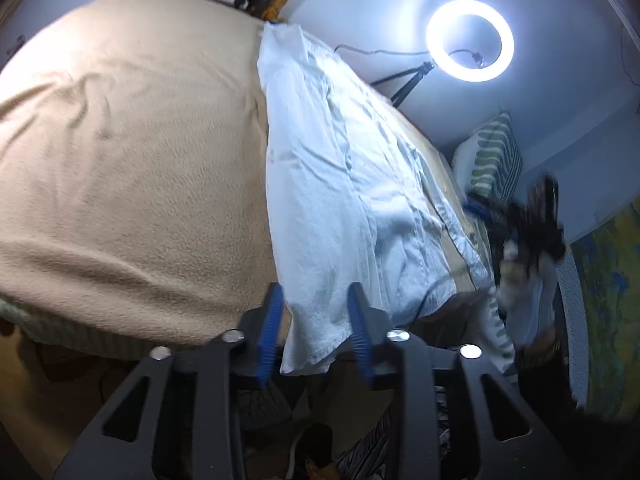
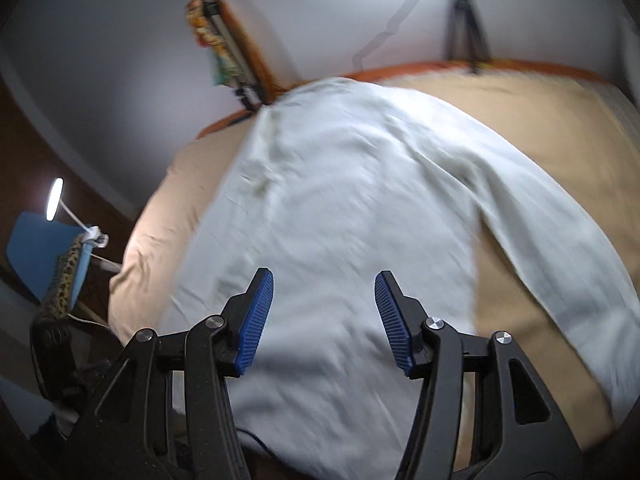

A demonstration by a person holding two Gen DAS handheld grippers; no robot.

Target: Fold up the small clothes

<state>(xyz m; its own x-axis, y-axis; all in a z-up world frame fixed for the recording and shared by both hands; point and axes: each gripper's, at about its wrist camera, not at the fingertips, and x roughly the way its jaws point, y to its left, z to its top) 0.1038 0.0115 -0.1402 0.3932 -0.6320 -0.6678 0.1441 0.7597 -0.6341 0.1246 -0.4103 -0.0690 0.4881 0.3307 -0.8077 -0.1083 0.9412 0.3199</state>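
In the left wrist view, the left gripper has its jaws apart with a corner of the white shirt lying loosely between them; the blue pads do not seem to press on the cloth. The shirt lies spread over a tan blanket on the bed, its near corner hanging over the bed's edge, probably so it can be folded flat. A ring light shines from behind the bed. The right gripper shows as a dark blur off beyond the shirt's far side.

In the right wrist view, the right gripper hangs above the white shirt with its jaws wide apart and nothing between them. One sleeve stretches out to the right across the blanket, likely the next part to fold in.
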